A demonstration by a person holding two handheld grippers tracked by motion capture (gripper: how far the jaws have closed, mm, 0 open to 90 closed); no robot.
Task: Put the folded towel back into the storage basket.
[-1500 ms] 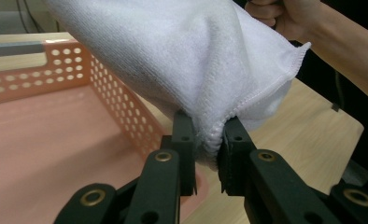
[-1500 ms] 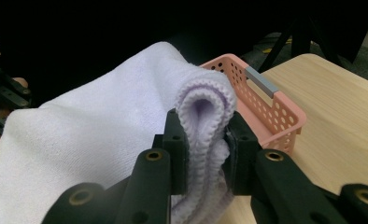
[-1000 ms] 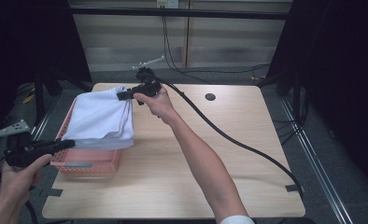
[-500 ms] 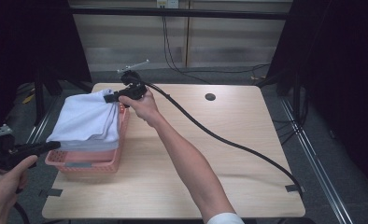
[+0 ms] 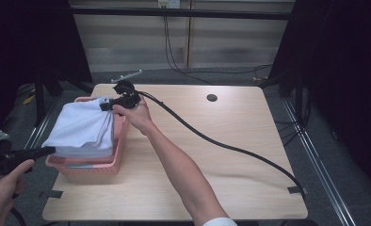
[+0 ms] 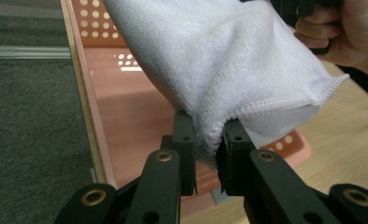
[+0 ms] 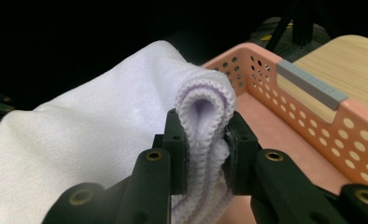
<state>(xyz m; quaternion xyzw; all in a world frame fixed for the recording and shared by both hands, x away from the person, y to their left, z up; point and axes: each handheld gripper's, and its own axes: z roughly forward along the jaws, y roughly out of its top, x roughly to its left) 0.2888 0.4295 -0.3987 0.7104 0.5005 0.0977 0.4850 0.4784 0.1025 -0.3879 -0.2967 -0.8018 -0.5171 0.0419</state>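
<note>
Setting: a recording lab or test booth. Evidence: bare wooden table [image 5: 230, 155] with tape marks at its corners, black curtains [image 5: 343, 70] on both sides, grey carpet floor [image 5: 183, 77], loose cables [image 5: 174, 52], metal frame rails [image 5: 315, 165].

A light wooden table [image 5: 230, 169] carries a pink perforated basket [image 5: 87, 165] near its left edge, while a black cable [image 5: 221, 143] trails across its bare top toward the right corner
</note>
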